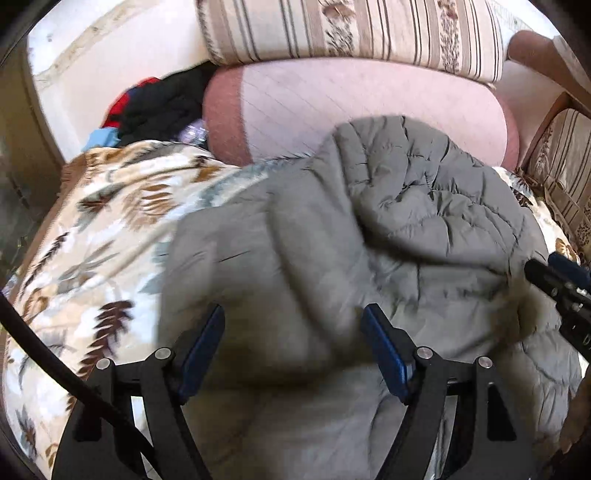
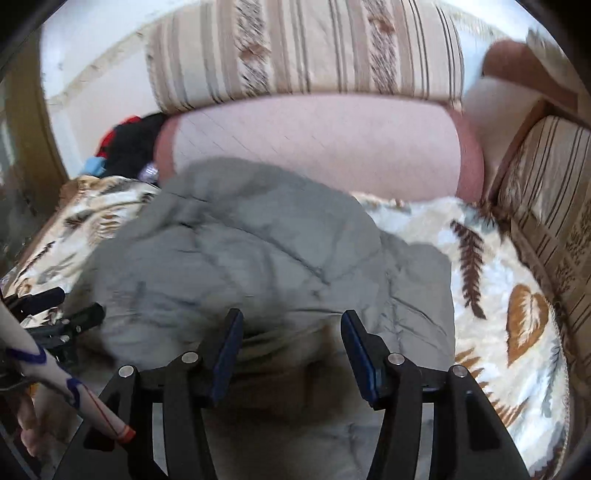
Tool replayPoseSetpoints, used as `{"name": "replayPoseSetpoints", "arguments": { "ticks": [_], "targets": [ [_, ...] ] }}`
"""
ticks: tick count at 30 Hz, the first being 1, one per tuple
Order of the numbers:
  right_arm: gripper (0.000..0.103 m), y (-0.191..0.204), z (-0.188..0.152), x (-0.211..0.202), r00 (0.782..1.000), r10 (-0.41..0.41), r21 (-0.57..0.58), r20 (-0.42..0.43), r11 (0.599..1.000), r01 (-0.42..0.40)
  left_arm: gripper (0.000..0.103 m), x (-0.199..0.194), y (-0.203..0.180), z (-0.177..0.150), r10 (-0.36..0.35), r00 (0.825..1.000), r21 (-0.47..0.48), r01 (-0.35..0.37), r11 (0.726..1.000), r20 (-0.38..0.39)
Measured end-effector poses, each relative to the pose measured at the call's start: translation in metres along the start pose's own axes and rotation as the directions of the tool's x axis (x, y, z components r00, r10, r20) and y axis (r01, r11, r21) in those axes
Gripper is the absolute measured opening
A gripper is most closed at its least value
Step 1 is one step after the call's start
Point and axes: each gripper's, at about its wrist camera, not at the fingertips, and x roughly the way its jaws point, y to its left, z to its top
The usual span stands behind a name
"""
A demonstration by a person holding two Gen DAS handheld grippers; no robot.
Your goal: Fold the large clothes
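Clearly the grey quilted puffer jacket [image 1: 369,236] is the garment to be folded, and it lies bunched in the middle of the leaf-patterned cream and brown fleece blanket [image 1: 92,229] that covers the sofa seat, probably because that wide soft surface gives room to spread it. In the left wrist view the left gripper [image 1: 293,347] sits at 6 o'clock with its blue-padded jaws spread wide and jacket fabric lying between and beneath them, gripped by neither pad as far as the blur allows; the right gripper [image 1: 554,280] enters at 3 o'clock near the jacket's edge. In the right wrist view the right gripper [image 2: 291,343] likewise stands parted at 6 o'clock over a rumpled fold of the jacket [image 2: 236,251], with the left gripper [image 2: 62,310] at 9 o'clock. Both tools flank the bundle, which I judge suits taking opposite edges and drawing the jacket flat. A pink bolster cushion [image 1: 369,107] lies at 12 o'clock just behind the jacket, under a striped beige sofa back cushion [image 1: 351,33], and a dark heap of black and red clothes [image 1: 155,103] sits at 10 o'clock, apart from the work.
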Motion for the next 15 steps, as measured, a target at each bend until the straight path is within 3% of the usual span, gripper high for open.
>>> {"name": "replayPoseSetpoints", "arguments": {
  "ticks": [2, 5, 7, 9, 15],
  "targets": [
    [0.059, 0.015, -0.004, 0.001, 1.000, 0.021, -0.027, -0.010, 0.999, -0.021, 0.076, -0.012, 0.009, -0.012, 0.031, 0.999, -0.008, -0.031, 0.999, 0.014],
    [0.059, 0.034, -0.015, 0.029, 0.995, 0.023, -0.062, -0.095, 0.998, -0.029, 0.076, -0.026, 0.024, -0.034, 0.058, 0.998, -0.026, -0.057, 0.998, 0.016],
    [0.059, 0.040, -0.023, 0.053, 0.987, -0.009, -0.069, -0.158, 0.998, -0.002, 0.076, -0.032, 0.033, -0.049, 0.083, 0.997, -0.029, -0.083, 0.996, 0.008],
    [0.060, 0.043, -0.026, 0.061, 0.986, -0.030, -0.085, -0.167, 0.996, 0.016, 0.076, -0.038, 0.042, -0.060, 0.107, 0.994, -0.029, -0.107, 0.994, -0.001],
    [0.064, 0.036, -0.025, 0.011, 0.992, 0.015, -0.034, -0.126, 0.999, -0.019, 0.076, -0.067, 0.069, -0.088, 0.132, 0.991, -0.084, -0.130, 0.988, 0.012]
  ]
}}
